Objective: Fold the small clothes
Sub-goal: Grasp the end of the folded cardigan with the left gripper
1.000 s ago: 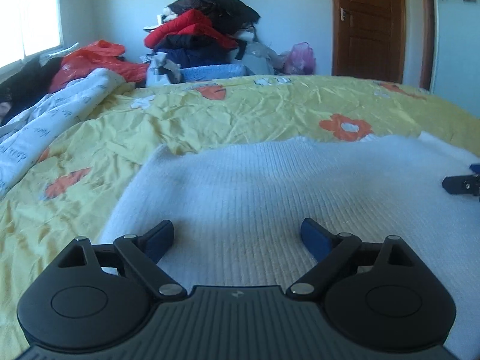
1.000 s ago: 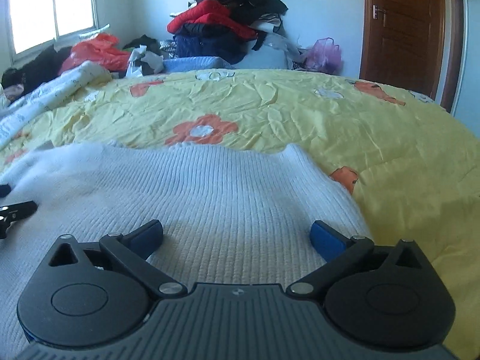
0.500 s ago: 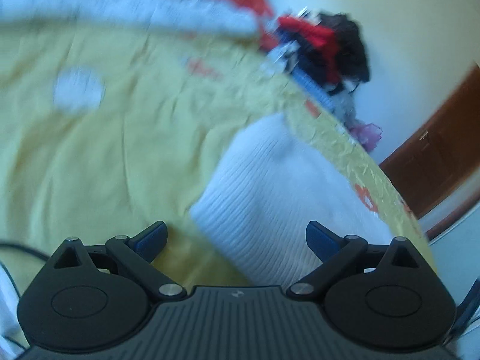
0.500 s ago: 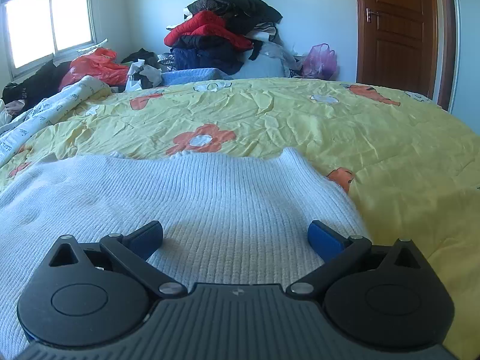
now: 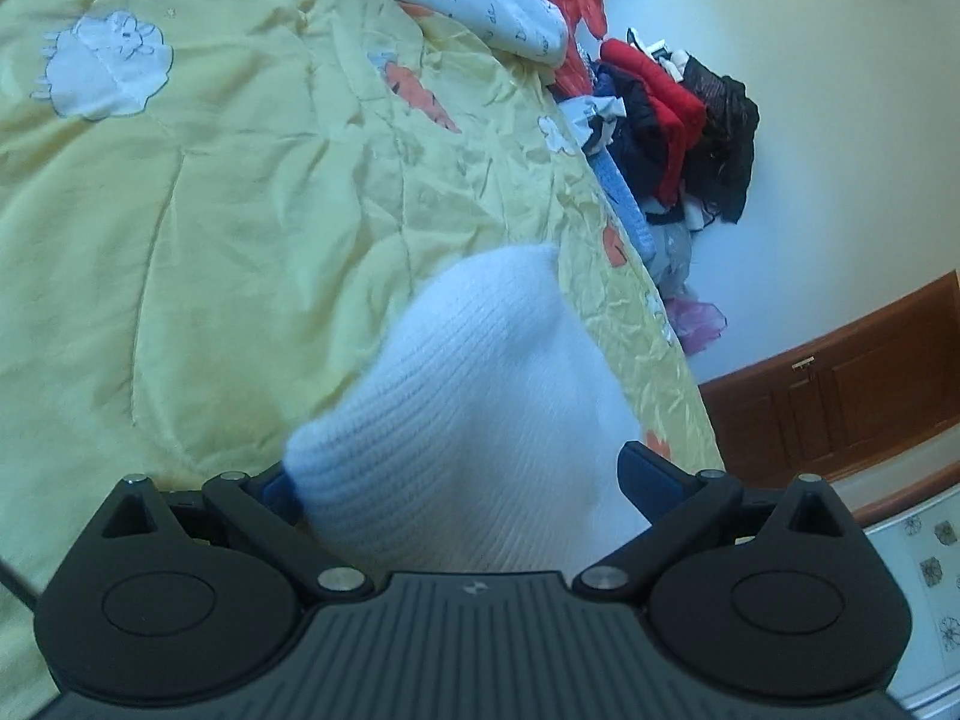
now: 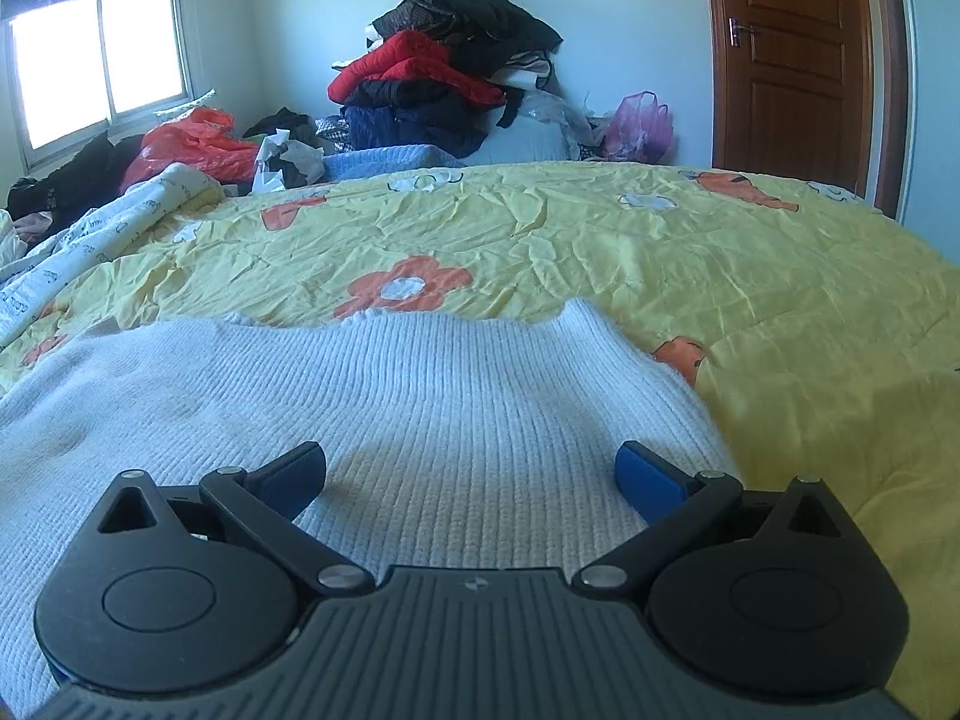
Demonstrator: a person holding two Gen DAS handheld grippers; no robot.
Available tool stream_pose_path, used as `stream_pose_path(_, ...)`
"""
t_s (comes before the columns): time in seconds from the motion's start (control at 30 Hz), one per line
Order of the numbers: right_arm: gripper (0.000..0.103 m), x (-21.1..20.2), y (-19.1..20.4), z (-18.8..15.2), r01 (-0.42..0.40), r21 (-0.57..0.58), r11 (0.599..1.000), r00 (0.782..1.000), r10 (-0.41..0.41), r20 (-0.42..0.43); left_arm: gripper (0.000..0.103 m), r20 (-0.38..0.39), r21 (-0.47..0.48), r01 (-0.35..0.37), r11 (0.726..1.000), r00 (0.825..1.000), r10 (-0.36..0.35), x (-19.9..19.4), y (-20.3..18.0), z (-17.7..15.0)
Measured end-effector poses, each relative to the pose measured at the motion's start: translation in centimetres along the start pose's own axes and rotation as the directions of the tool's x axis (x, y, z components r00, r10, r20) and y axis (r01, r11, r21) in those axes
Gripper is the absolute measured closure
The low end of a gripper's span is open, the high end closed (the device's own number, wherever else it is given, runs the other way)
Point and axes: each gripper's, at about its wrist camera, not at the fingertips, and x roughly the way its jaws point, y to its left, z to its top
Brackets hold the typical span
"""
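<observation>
A: Sweater, white ribbed knit, lay spread flat on the yellow bed cover. Right tongs hovered just over it, spread wide, nothing between the pads. No grip.

B: Left tongs were tilted hard to one side, also at full spread. A rounded end of the sweater sat between the pads; the left pad looked to be brushing the knit, but neither pressed it.

A: Step, by my reading: lining up on an edge for a fold. Fold not yet made.

B: Next move likely calls for the left pads to close on that end, then carry it across the body of the sweater.

A: Edges: right side hem ran close past the right pad, far hem straight across. Cover beyond lay bare on three sides, ample room. Clothes pile stood well apart at the wall.
</observation>
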Motion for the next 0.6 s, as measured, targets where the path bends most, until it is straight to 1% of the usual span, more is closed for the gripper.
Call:
stream_pose_path(0.1, 0.002, -0.1, 0.0, 0.0, -0.001, 0.001, 1.000, 1.000, 0.001, 0.001, 0.001, 0.023, 0.065, -0.050, 0.997, 0.999, 0.048, 0.2, -1.0, -0.3)
stream_pose_path(0.17, 0.001, -0.1, 0.0, 0.0, -0.002, 0.001, 1.000, 1.000, 0.002, 0.001, 0.012, 0.039, 0.119, -0.113, 0.986, 0.993, 0.109, 0.3, -1.8, -0.5)
stream_pose_path(0.2, 0.001, 0.0, 0.0, 0.0, -0.002, 0.002, 1.000, 1.000, 0.002, 0.001, 0.024, 0.048, 0.149, -0.147, 0.978, 0.989, 0.141, 0.4, -2.2, -0.6)
stream_pose_path(0.23, 0.001, -0.1, 0.0, 0.0, -0.003, 0.003, 1.000, 1.000, 0.003, 0.001, 0.049, 0.054, 0.169, -0.177, 0.970, 0.984, 0.170, 0.5, -2.4, -0.6)
stream_pose_path(0.27, 0.001, -0.1, 0.0, 0.0, -0.004, 0.004, 1.000, 1.000, 0.004, 0.001, 0.058, 0.062, 0.173, -0.206, 0.963, 0.978, 0.198, 0.5, -2.3, -0.6)
stream_pose_path(0.33, 0.001, -0.1, 0.0, 0.0, -0.008, 0.007, 1.000, 1.000, 0.008, 0.003, 0.065, 0.039, 0.148, -0.185, 0.971, 0.983, 0.182, 0.4, -1.6, 0.0)
stream_pose_path(0.37, 0.001, -0.1, 0.0, 0.0, -0.010, 0.009, 1.000, 1.000, 0.010, 0.004, 0.066, 0.030, 0.136, -0.180, 0.974, 0.984, 0.177, 0.2, -1.4, 0.2)
stream_pose_path(0.4, 0.000, -0.2, 0.0, 0.0, -0.011, 0.010, 1.000, 1.000, 0.011, 0.005, 0.068, 0.027, 0.133, -0.182, 0.974, 0.983, 0.180, 0.1, -1.4, 0.3)
stream_pose_path(0.47, 0.000, -0.2, 0.0, 0.0, -0.015, 0.013, 1.000, 1.000, 0.015, 0.006, 0.070, 0.041, 0.159, -0.213, 0.964, 0.977, 0.209, -0.2, -2.5, 0.3)
stream_pose_path(0.5, 0.000, -0.2, -0.1, 0.0, -0.018, 0.015, 1.000, 1.000, 0.018, 0.007, 0.071, 0.061, 0.185, -0.233, 0.955, 0.972, 0.226, -0.3, -3.4, 0.2)
stream_pose_path(0.53, 0.000, -0.2, -0.1, 0.0, -0.020, 0.017, 1.000, 1.000, 0.020, 0.007, 0.072, 0.100, 0.233, -0.252, 0.939, 0.967, 0.235, -0.6, -4.9, -0.2)
stream_pose_path(0.57, 0.000, -0.3, -0.1, 0.0, -0.023, 0.019, 1.000, 1.000, 0.023, 0.008, 0.072, 0.142, 0.291, -0.264, 0.920, 0.962, 0.231, -1.0, -6.5, -0.7)
stream_pose_path(0.6, 0.000, -0.2, -0.2, 0.0, -0.026, 0.022, 0.999, 1.000, 0.026, 0.009, 0.072, 0.198, 0.373, -0.270, 0.888, 0.958, 0.208, -1.4, -8.5, -1.7)
